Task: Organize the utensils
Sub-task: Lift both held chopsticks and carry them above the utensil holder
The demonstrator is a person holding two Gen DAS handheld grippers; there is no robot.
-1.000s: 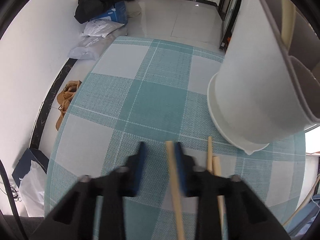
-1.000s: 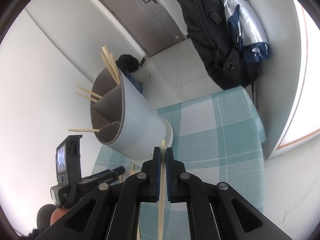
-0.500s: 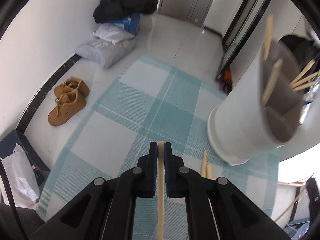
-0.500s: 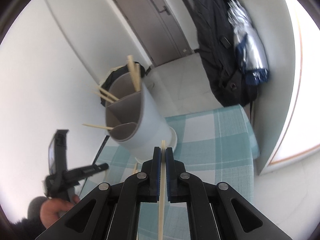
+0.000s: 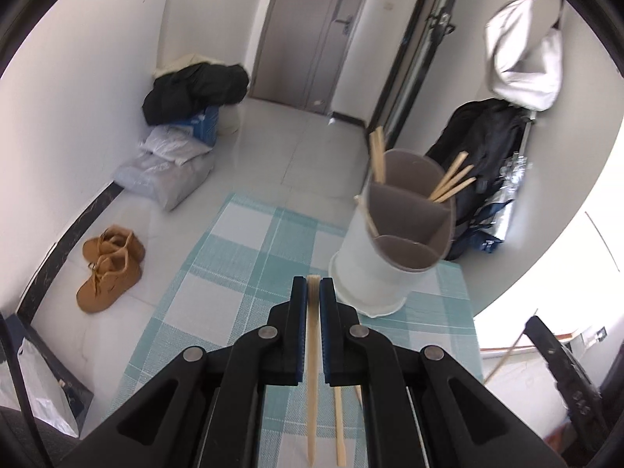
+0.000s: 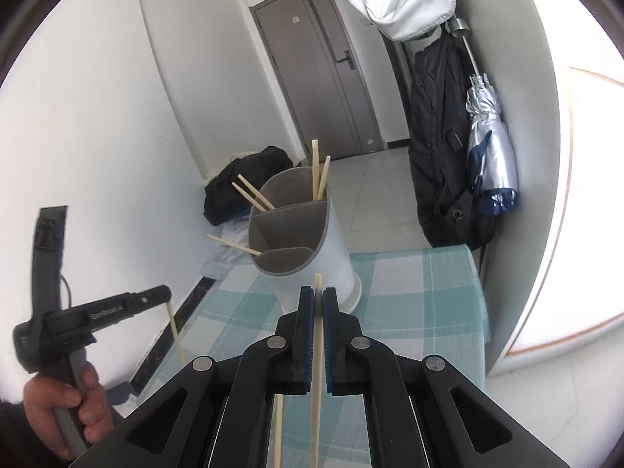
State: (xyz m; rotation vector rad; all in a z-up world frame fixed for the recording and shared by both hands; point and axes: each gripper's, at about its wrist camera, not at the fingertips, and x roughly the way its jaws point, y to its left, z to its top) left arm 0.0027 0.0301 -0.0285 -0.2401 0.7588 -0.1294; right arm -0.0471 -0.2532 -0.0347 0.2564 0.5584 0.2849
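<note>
A white utensil holder (image 5: 374, 269) with grey divided compartments stands on the teal checked tablecloth (image 5: 241, 257); several wooden chopsticks stick out of it. It also shows in the right wrist view (image 6: 312, 257). My left gripper (image 5: 312, 284) is shut on a wooden chopstick (image 5: 312, 370), lifted above the table, left of the holder. My right gripper (image 6: 318, 294) is shut on another chopstick (image 6: 318, 351), held just in front of the holder. The left gripper (image 6: 163, 294) also appears at the left in the right wrist view. Loose chopsticks (image 5: 339, 425) lie on the cloth below.
Brown boots (image 5: 109, 269), bags and a dark coat (image 5: 195, 89) lie on the floor at left. A black backpack (image 6: 440, 148) and a folded umbrella (image 6: 491, 144) hang at right. The table edge runs close to the wall on the right.
My left gripper closed on a chopstick and lifted it well above the table. My right gripper, still holding its chopstick, rose and pulled back; the holder now looks upright and farther away.
</note>
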